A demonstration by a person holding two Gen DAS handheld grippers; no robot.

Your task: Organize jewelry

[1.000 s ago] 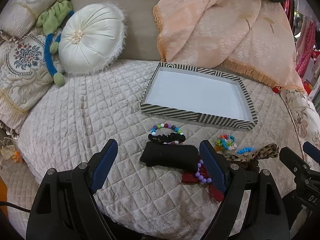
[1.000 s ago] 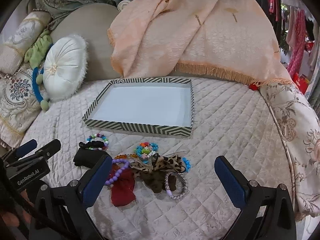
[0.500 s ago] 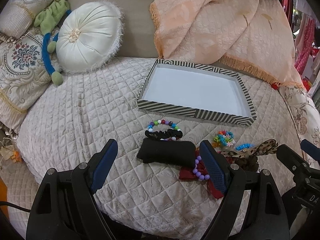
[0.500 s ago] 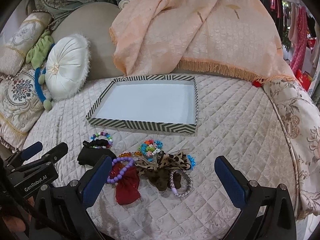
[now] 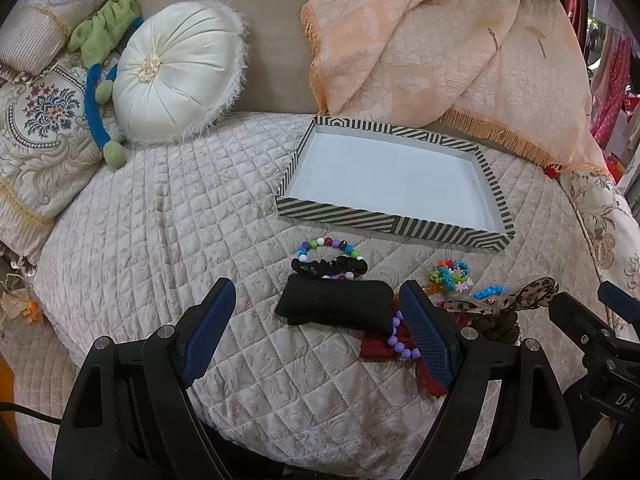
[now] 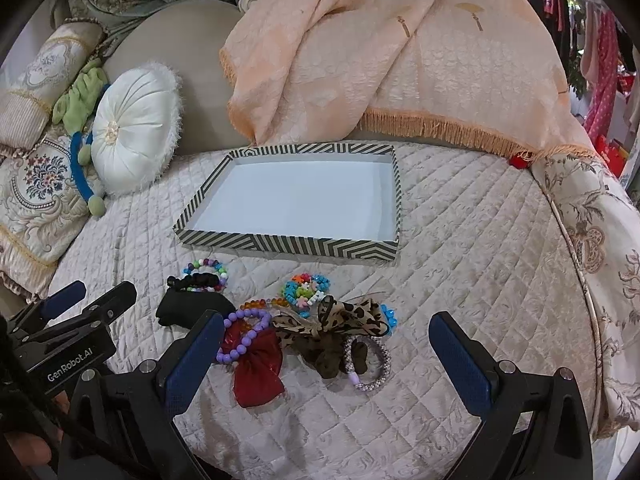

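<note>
We are looking across a quilted bed (image 6: 460, 264) where a striped tray (image 6: 280, 242) is sitting with its white floor bare, and nothing is lying in it yet. The jewelry is lying in a loose heap on the quilt just in front of the tray's near wall, between the tray and us. We are holding the left gripper (image 5: 316, 322) with its fingers spread wide and gripping nothing, framing a black pouch (image 5: 334, 306); we are holding the right gripper (image 6: 326, 344) equally wide and empty, framing a leopard bow (image 6: 340, 320), a red bow (image 6: 256, 372) and a lilac ring bracelet (image 6: 370, 364). The main risk we are judging is tangling: the purple bead bracelet (image 6: 244, 336) is lying over the red bow, and the leopard bow is overlapping the bright flower bracelet (image 6: 306, 290), so closing on one piece could drag its neighbours along and spill them short of the tray. The black scrunchie (image 5: 330, 267) is lying across the rainbow bead bracelet (image 5: 328, 244) and touching the pouch, so a grab there could lift two things at once. The soft quilt could give under the fingertips, letting a thin bracelet slip out of the pinch. The two grippers are working near each other, so reaching into the middle together could make them collide. A small blue bead piece (image 6: 389, 316) is peeking from under the leopard bow and could be missed.
</note>
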